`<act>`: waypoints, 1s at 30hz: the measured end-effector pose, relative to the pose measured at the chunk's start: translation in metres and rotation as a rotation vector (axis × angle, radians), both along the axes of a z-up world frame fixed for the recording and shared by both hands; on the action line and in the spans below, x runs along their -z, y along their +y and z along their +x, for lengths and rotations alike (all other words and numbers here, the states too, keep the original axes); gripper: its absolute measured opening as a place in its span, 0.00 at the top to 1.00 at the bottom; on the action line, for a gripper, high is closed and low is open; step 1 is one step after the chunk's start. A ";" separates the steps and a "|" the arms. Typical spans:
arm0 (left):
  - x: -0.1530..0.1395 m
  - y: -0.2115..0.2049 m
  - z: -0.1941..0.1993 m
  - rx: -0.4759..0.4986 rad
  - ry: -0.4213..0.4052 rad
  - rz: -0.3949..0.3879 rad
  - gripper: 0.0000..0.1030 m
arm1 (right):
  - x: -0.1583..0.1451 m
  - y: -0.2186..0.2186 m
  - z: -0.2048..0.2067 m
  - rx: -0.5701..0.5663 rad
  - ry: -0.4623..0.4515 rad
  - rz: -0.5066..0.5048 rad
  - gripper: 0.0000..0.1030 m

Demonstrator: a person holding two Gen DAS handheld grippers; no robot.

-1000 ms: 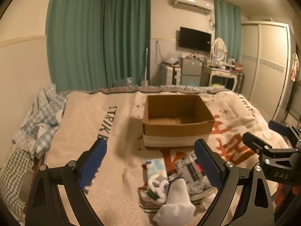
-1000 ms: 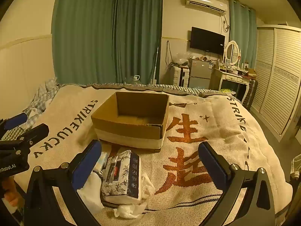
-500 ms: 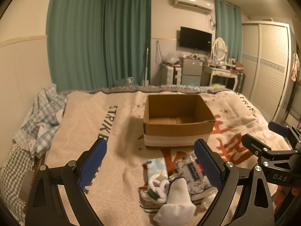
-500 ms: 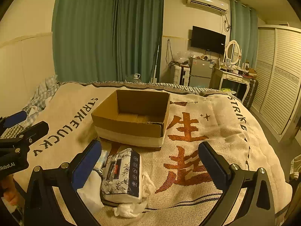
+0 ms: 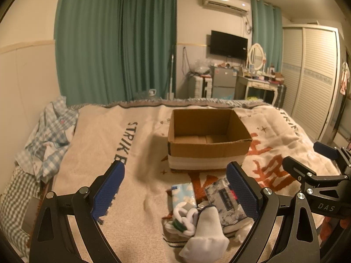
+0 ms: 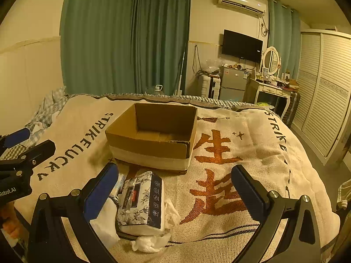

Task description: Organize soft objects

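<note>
Nothing's sorted yet: cardboard box (image 5: 208, 141) looks empty, socks (image 5: 201, 234) and tissue packs (image 6: 141, 201) piled on the bed (image 6: 252, 153). Left tool (image 5: 175, 190) and right tool (image 6: 175, 188) both gape wide, holding nothing.

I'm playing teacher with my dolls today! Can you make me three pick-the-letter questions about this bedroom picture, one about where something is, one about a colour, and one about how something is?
1. Where is the cardboard box?
A. on the blanket on the bed
B. on the floor
C. on top of the wardrobe

2. What colour are the curtains?
A. red
B. green
C. white

3. How is the left gripper?
A. shut on a sock
B. shut on the box
C. open, holding nothing

Answers:
1. A, the box sits on the blanket with the orange letters.
2. B, the long curtains behind the bed are green.
3. C, its blue fingers stand wide apart, with the white sock and the flowery tissue pack lying loose on the blanket.
</note>
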State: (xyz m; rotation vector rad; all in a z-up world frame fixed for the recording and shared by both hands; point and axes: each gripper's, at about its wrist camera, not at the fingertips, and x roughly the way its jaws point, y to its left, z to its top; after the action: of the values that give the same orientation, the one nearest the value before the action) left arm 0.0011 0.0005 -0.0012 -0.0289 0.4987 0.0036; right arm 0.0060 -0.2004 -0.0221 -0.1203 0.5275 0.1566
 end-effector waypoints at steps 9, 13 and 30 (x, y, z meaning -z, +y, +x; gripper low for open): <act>0.000 0.000 0.000 0.000 0.002 -0.001 0.08 | 0.001 -0.001 0.000 0.002 0.002 -0.002 0.00; 0.000 0.000 0.000 -0.001 0.002 0.000 0.08 | 0.001 -0.001 0.000 0.002 0.003 -0.002 0.00; 0.000 0.000 -0.001 -0.007 -0.001 0.001 0.08 | 0.001 -0.001 0.000 0.000 0.006 -0.003 0.00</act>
State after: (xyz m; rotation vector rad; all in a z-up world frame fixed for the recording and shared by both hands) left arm -0.0004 0.0009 -0.0012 -0.0297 0.4979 0.0109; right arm 0.0059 -0.2014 -0.0231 -0.1228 0.5342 0.1560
